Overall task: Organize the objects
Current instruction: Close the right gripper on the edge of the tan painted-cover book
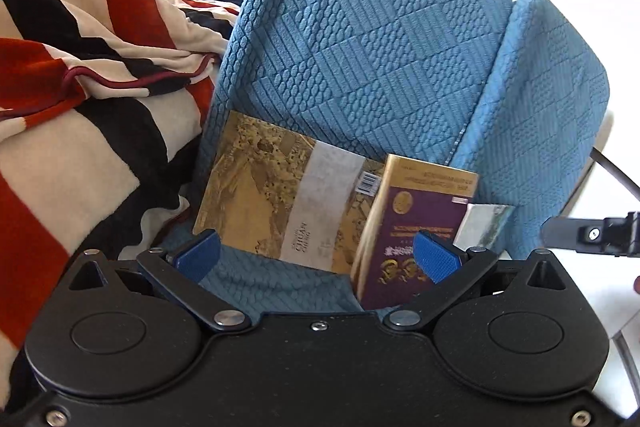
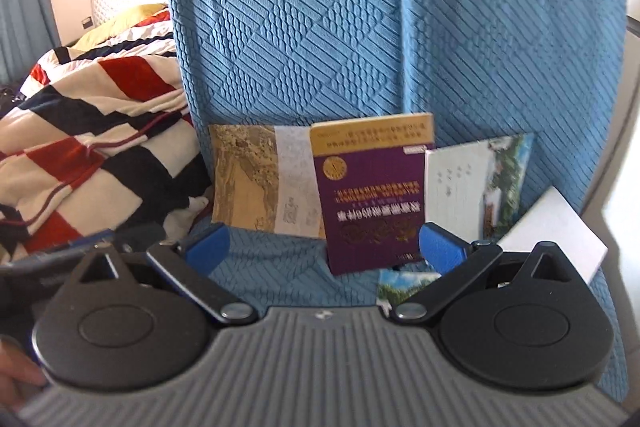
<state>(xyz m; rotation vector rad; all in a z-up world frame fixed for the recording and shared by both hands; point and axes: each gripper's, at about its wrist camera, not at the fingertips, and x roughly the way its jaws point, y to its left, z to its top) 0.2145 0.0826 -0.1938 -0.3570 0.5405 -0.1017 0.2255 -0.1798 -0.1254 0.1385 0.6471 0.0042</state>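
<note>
Your left gripper (image 1: 316,253) sits low over the front of the blue chair (image 1: 360,27) seat, level and aimed at the backrest, its blue pads spread wide with nothing between them. Your right gripper (image 2: 324,247) is held the same way, squared to the backrest and released, jaws wide apart and empty.

Just beyond the fingers, three books stand on the seat and lean back against the backrest. The purple book (image 2: 372,203) is in the middle, upright on its short edge, long axis vertical, its cover text upside down. Left of it, partly behind, the tan book (image 2: 256,179) lies with its long axis sideways. Right of it stands the white and green book (image 2: 476,183), also upright. A white sheet (image 2: 556,231) rests tilted at the seat's right edge.

Farther left, a striped blanket (image 1: 80,67) is heaped on a bed.
</note>
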